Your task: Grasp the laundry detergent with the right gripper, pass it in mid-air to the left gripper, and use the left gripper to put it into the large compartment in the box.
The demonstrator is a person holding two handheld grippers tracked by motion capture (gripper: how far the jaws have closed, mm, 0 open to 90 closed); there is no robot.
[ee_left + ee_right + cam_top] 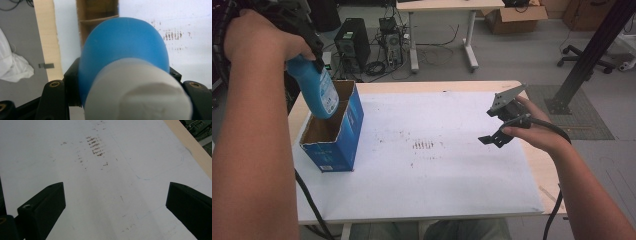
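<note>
text: none legible | blue bottle (pixel 318 90) label, box (pixel 334 135) print (too blurred)

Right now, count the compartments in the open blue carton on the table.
2: the blue carton has a cardboard divider across it. The near compartment is open and looks empty; the blue bottle in the left gripper hangs over the far compartment. Their floors are hidden.

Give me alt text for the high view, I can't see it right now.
The left gripper holds a blue bottle tilted over the open blue box at the table's left edge. The right gripper hangs open and empty above the white tabletop on the right.
</note>
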